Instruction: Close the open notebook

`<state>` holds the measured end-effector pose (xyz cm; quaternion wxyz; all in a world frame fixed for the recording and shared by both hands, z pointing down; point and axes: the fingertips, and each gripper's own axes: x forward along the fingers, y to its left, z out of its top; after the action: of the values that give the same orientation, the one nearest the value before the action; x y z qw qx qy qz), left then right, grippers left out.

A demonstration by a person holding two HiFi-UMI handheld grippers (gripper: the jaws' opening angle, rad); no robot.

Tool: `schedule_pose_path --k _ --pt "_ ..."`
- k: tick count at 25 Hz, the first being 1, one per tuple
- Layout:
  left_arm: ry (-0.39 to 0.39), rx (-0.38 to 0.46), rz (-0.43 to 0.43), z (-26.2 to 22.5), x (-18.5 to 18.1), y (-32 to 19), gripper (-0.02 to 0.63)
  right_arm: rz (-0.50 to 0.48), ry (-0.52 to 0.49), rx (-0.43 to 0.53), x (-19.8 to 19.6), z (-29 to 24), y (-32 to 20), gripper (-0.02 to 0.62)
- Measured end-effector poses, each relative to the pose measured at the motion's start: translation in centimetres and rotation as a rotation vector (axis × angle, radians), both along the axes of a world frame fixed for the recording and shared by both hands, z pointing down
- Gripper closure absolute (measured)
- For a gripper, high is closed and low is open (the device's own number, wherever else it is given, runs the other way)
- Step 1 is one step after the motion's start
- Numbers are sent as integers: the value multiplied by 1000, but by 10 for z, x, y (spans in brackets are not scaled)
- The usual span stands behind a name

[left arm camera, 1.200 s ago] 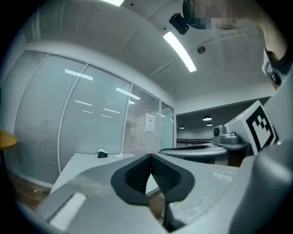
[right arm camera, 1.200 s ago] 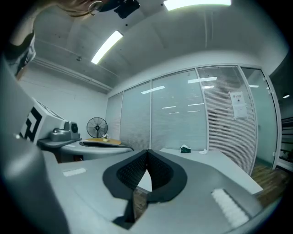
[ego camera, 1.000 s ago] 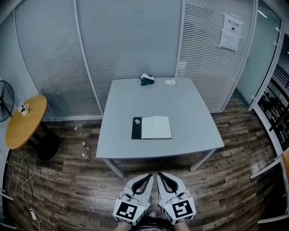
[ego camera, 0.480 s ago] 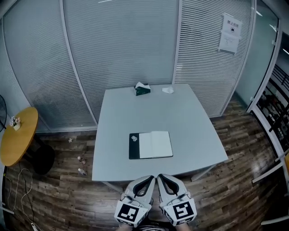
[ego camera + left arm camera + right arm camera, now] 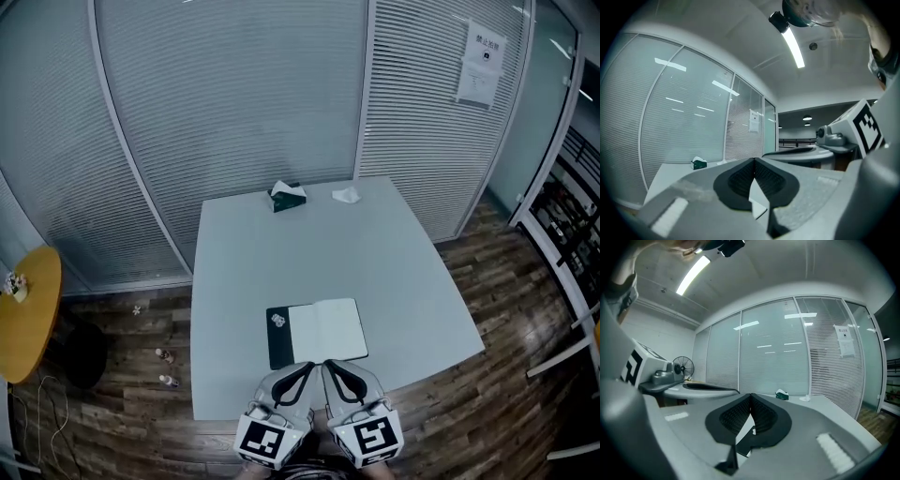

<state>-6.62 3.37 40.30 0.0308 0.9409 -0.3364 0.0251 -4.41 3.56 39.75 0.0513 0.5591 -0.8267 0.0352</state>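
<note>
Table (image 5: 412, 281) | open notebook (image 5: 317, 333) just ahead of left gripper (image 5: 311, 366), right gripper (image 5: 328, 365) (both closed, empty)

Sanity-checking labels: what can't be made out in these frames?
- notebook pages: any writing too small, head view.
- Most of the notebook: behind the shut jaws of left hand-held gripper and right hand-held gripper, their own views.
- Wall notice: print too small, head view.
- Round wooden table: cut by left edge, head view.
- Floor items: too small to identify.

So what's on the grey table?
An open notebook lies near the front, a green tissue box and white crumpled paper at the far edge. The left gripper and right gripper hide some of the table's front edge.
</note>
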Motion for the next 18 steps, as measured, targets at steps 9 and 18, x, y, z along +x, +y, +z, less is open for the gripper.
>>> schedule_pose_path --k 9,18 --pt "20 -48 12 12 -10 -46 601 15 2 -16 -8 11 -45 594" --pt "5 -34 -11 14 -12 -74 601 -6 2 -13 -7 11 -72 594"
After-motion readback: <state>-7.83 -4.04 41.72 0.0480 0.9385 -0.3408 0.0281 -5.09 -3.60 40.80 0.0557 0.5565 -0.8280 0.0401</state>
